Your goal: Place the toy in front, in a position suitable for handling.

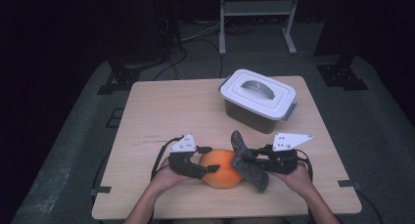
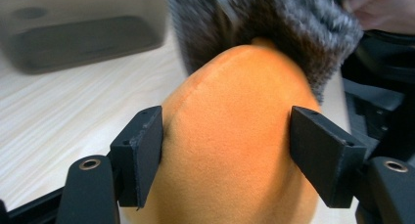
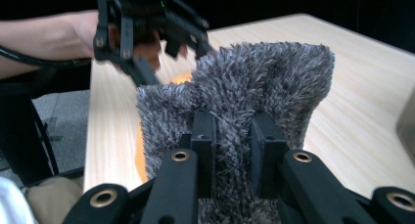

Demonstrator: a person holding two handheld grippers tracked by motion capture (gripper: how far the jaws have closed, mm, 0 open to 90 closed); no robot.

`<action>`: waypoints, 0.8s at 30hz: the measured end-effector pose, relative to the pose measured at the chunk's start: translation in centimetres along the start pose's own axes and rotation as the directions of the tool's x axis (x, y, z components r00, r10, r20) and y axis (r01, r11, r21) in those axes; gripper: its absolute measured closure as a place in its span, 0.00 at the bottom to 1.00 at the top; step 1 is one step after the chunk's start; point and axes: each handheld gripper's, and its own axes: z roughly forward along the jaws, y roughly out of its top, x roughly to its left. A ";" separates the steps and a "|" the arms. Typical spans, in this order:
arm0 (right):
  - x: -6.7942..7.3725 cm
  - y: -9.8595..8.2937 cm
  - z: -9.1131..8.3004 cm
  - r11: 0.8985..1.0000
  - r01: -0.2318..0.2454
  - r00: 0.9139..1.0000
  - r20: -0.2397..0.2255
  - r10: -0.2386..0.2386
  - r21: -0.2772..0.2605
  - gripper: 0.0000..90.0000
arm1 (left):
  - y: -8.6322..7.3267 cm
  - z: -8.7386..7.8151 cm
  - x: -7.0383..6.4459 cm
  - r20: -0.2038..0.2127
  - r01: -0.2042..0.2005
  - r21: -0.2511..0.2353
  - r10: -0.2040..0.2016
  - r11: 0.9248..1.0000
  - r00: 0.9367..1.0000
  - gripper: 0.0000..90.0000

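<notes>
A soft orange ball [image 1: 221, 168] rests near the table's front edge, in the middle. My left gripper [image 1: 209, 159] clasps it from the left, one jaw pressed on each side of the ball [image 2: 235, 131]. A grey fuzzy cloth [image 1: 254, 175] drapes over the ball's right side. My right gripper [image 1: 247, 158] is shut on a fold of the cloth [image 3: 264, 82], pinching it between both jaws. In the right gripper view a sliver of the ball [image 3: 181, 78] peeks out from behind the cloth, with the left gripper [image 3: 142, 33] beyond it.
A lidded container [image 1: 258, 94] with a white lid and grey handle stands at the back right of the wooden table [image 1: 171, 106]. It appears blurred in the left gripper view as the container [image 2: 83, 38]. Bare tabletop lies to the left and back.
</notes>
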 end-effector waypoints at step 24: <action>-1.3 -1.7 -0.2 0.994 0.001 0.999 -0.053 0.005 0.106 0.82 | -0.6 -0.9 1.0 0.125 0.031 0.008 -0.031 0.999 0.992 0.26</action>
